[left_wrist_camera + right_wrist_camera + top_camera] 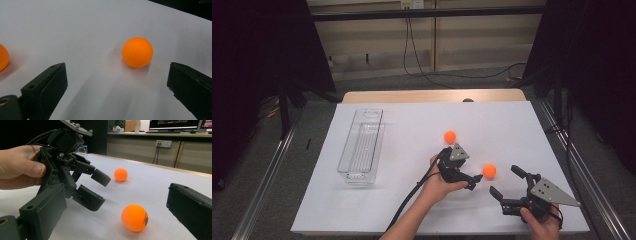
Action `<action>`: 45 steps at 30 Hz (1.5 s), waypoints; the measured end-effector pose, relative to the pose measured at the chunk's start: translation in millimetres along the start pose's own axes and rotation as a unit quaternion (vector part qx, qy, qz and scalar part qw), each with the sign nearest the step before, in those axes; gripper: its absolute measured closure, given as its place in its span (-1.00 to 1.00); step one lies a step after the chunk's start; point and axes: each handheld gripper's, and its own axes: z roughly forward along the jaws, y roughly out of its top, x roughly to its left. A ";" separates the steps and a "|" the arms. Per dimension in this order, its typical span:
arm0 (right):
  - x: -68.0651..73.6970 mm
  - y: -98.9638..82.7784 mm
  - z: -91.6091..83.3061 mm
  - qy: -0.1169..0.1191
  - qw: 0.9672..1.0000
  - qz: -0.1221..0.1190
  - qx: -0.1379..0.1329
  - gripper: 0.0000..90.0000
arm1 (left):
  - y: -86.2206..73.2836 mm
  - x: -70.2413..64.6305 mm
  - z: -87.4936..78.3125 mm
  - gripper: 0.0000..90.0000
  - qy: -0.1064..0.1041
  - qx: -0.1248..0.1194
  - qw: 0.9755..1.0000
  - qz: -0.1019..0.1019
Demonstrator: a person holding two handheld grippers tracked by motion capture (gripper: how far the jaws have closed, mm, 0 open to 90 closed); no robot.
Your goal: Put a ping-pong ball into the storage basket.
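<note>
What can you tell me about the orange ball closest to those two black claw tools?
The orange ball is small, round, smooth and matte, like a plastic table-tennis ball, with a small dark printed mark on one side, seen in the right gripper view. It rests on the white table cover, casting a soft shadow. It lies just ahead of the left gripper, whose fingers are spread, and nothing touches it but the cover.
</note>
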 end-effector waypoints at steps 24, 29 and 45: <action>0.8 0.3 -0.2 0.001 1.000 -0.001 0.000 -0.95 | 3.4 -1.8 13.6 -0.80 -0.004 0.018 1.000 0.009; 1.2 0.3 0.0 0.001 1.000 -0.001 0.000 -0.96 | 2.5 0.0 16.9 -0.75 -0.004 0.020 1.000 0.006; 1.3 0.3 0.0 0.002 1.000 -0.002 0.001 -0.96 | 8.2 -5.3 25.4 -0.66 -0.021 0.029 0.999 0.011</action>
